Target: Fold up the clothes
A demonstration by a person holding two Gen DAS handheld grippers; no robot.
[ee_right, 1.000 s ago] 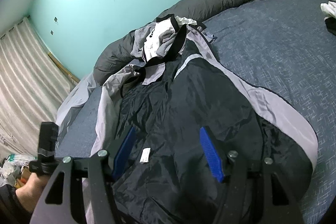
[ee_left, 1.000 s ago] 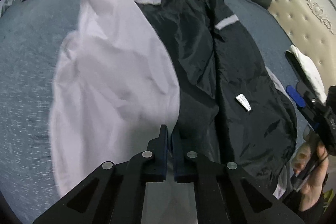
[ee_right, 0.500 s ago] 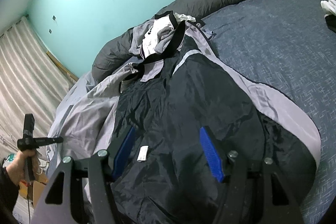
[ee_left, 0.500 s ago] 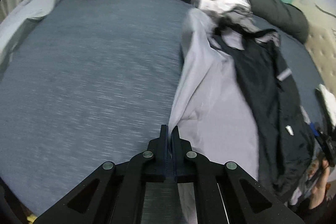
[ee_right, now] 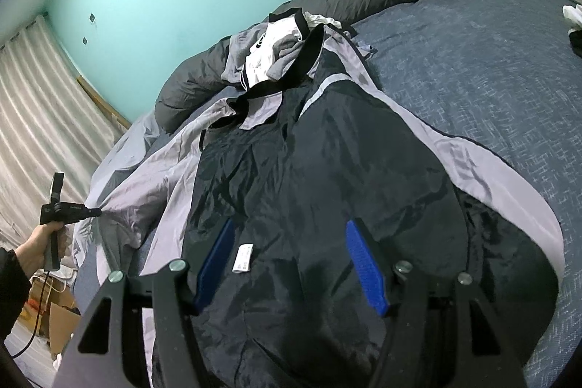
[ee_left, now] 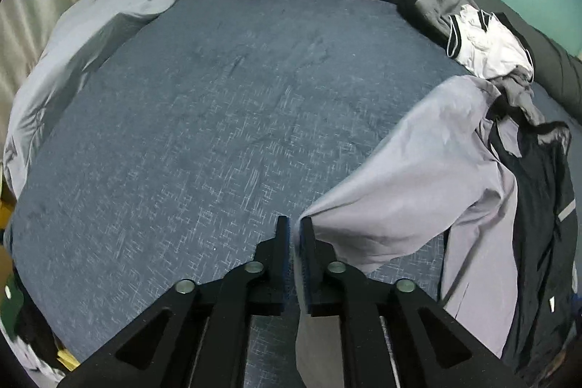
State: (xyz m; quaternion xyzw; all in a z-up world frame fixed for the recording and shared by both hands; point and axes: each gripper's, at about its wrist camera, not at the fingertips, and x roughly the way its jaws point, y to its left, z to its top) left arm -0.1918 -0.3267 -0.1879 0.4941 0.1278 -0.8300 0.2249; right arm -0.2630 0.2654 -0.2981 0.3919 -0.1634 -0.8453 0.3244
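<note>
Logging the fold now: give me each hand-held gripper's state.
Left hand-held gripper: shut on the jacket's grey sleeve.
Right hand-held gripper: open, holding nothing, above the jacket.

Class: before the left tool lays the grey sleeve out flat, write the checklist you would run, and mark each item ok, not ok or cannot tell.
1. Left tool shut on the grey sleeve: ok.
2. Sleeve pulled out away from the jacket body: ok, it stretches sideways to the tool.
3. Blue bedcover bare where the sleeve would land: ok.
4. Right tool open, holding nothing: ok.
5. Jacket lying flat: not ok, lining creased, collar bunched.
6. Grip firm enough not to slip: cannot tell.
</note>
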